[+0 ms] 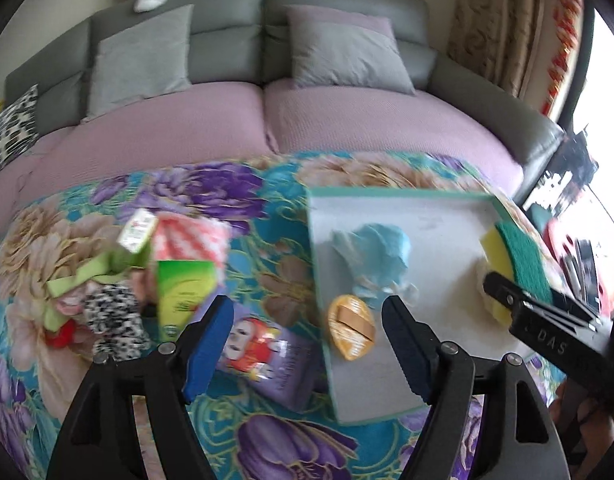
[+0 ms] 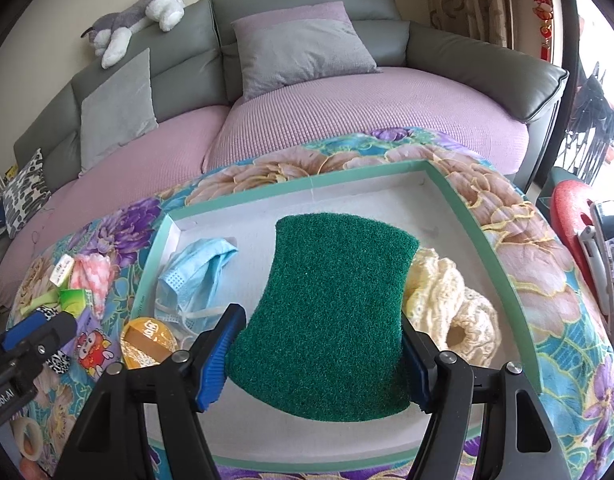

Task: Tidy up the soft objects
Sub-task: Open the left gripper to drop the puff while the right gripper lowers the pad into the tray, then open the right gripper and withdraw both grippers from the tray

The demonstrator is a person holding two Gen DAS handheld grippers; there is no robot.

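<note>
The white tray (image 2: 487,236) lies on my flowered worktop (image 2: 547,280). Over its right half, my right tongs (image 2: 323,356) pinch the green sponge (image 2: 331,300). My left tongs (image 1: 307,344) hover spread, empty, over its near-left edge.

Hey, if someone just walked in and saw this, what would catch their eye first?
Probably the green scouring sponge, clamped in the right gripper over the shallow teal-rimmed tray, which already holds a blue face mask and a cream crocheted piece. Next, the loud floral blanket, with a heap of small items at its left.
</note>
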